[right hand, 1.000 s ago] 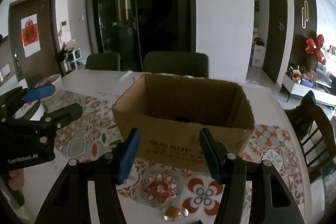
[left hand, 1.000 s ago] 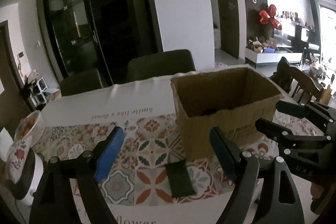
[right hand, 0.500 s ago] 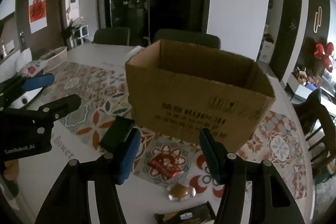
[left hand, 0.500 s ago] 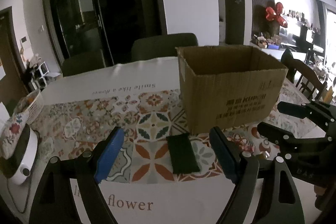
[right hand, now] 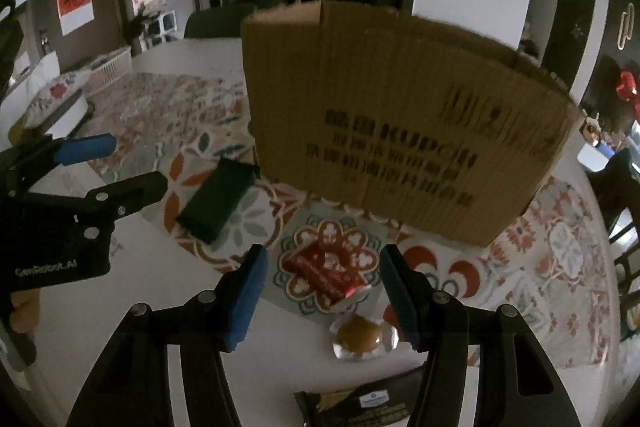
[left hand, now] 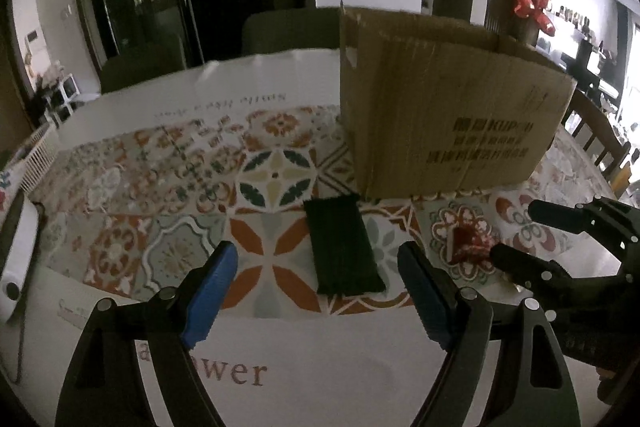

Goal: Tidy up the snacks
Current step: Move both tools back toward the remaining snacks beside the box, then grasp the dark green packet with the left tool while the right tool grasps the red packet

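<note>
Your left gripper [left hand: 316, 281] stood open and empty, its jaws either side of the dark green packet [left hand: 342, 245] flat on the bench [left hand: 320, 367]; your right gripper [right hand: 320, 283] likewise gaped, empty, over the red packet [right hand: 324, 269]; the risk, as judged: both packets lay thin and flat, so the fingertips could skid on the patterned cloth [left hand: 172, 187] or slide a packet against the cardboard box [right hand: 400, 131]; box contents were hidden behind its near wall.
</note>
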The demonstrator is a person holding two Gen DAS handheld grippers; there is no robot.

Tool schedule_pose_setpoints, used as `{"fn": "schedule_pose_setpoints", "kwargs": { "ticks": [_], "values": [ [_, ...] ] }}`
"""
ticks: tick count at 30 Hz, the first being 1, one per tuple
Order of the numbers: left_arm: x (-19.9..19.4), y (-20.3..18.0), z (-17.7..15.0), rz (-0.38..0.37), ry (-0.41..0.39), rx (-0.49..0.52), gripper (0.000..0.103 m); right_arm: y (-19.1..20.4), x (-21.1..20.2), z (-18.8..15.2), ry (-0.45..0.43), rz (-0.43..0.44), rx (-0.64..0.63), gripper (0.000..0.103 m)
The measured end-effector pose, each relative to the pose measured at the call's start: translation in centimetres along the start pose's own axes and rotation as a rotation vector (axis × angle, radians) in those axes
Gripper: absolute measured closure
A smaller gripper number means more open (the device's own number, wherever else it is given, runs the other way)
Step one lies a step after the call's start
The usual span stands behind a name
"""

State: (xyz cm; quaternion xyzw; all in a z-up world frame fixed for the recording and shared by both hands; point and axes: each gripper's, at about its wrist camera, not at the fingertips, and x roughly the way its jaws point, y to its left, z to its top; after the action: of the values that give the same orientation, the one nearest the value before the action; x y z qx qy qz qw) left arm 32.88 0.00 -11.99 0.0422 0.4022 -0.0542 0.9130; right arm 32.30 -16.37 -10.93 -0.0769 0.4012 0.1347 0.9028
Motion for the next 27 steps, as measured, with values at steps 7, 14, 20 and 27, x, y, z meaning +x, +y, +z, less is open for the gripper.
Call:
{"fn": "schedule_pose_setpoints", "kwargs": {
  "ticks": [7, 14, 20, 27],
  "values": [
    [2.7, -0.2, -0.1, -0.028, 0.052, -0.005, 0.021, -0.5, 2.5, -0.5, 0.07, 0.039, 0.013, 0.044],
    [5.3, -0.3, 0.2, -0.05, 0.095, -0.017, 0.021, -0.7, 4.2, -0.7, 0.11, 0.055, 0.007, 0.044],
    [7.0, -0.5, 0.5, -0.049, 0.116, -0.023, 0.022, -0.7, 5.3, -0.8, 0.125, 0.049, 0.001, 0.044],
    [8.2, -0.3, 0.7, -0.051, 0.132, -0.042, 0.034, -0.9, 6.4, -0.6, 0.134, 0.06, 0.012, 0.045]
  ]
}}
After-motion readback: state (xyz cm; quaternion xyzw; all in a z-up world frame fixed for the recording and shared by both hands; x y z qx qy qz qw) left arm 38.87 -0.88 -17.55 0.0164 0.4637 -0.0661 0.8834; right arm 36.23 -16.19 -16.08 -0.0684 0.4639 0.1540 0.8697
